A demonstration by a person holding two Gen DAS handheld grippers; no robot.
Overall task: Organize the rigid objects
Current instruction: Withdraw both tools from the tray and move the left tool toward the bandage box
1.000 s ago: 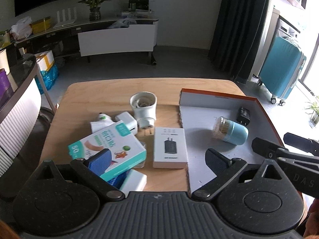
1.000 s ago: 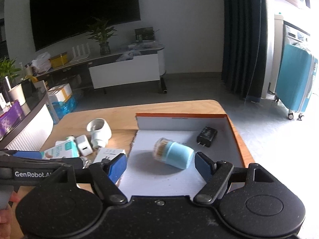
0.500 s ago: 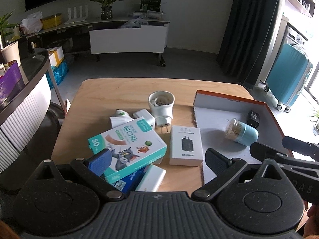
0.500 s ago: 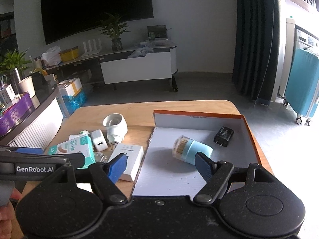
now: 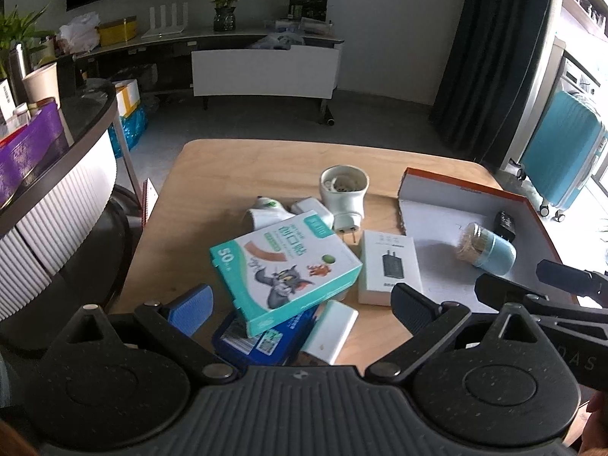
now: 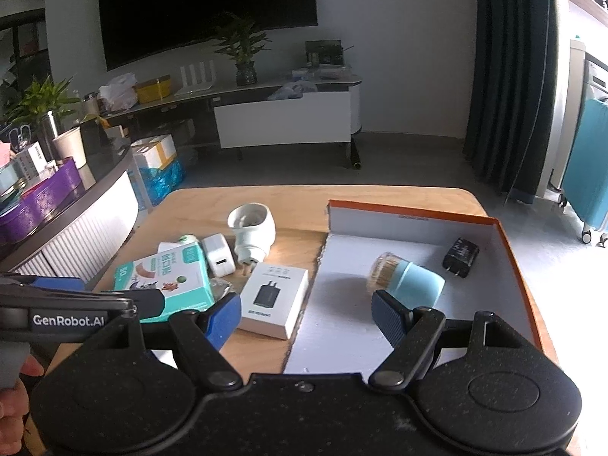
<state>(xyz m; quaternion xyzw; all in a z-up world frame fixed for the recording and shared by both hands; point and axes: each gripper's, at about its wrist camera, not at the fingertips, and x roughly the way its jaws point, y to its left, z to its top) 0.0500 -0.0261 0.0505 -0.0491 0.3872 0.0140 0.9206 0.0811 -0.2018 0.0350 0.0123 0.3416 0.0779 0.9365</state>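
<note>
Both hand-held grippers, left [image 5: 300,302] and right [image 6: 306,313], are wide apart and hold nothing. The white charger box [image 6: 274,294] lies on the bench [image 6: 304,199], just left of the orange tray [image 6: 511,243]. We should grip its long sides squarely, then lift it in beside the toothpick jar [image 6: 406,279].

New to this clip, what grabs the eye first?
The orange-rimmed tray on the table's right, holding a tipped blue toothpick jar and a black charger. Left of it, a clutter heap topped by a teal cartoon bandage box, beside a white charger box. Both grippers, left and right, hang open.
</note>
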